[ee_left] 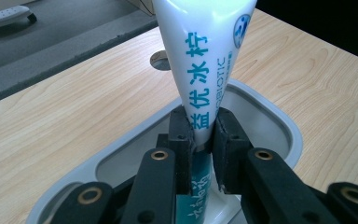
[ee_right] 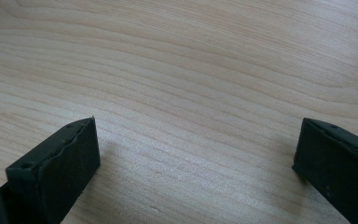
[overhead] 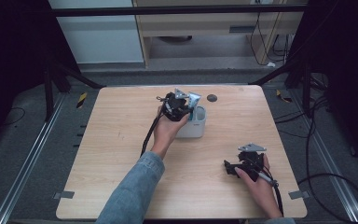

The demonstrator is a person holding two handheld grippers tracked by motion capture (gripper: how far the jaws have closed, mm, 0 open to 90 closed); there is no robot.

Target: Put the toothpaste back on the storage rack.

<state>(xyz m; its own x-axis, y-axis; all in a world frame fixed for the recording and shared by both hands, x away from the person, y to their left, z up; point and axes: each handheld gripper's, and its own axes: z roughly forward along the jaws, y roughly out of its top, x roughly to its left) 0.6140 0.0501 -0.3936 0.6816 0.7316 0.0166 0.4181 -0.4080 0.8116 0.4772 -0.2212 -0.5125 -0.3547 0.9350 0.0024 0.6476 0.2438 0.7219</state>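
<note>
Pinching a tube (ee_left: 204,70) over the cup (ee_left: 279,122), your left gripper (ee_left: 204,135) fingers clench; right gripper (ee_right: 196,154) fingers gape above the desk (ee_right: 191,70).

We see grey carpet floor (overhead: 23,140) all around the pale wooden bench (overhead: 121,140), a light wood cabinet (overhead: 205,28) beyond it, and black cables (overhead: 335,177) beside its right edge.

High view: overhead, facing forward onto table (overhead: 121,140). Gripper views — close along own jaws; all three share the tabletop.
</note>
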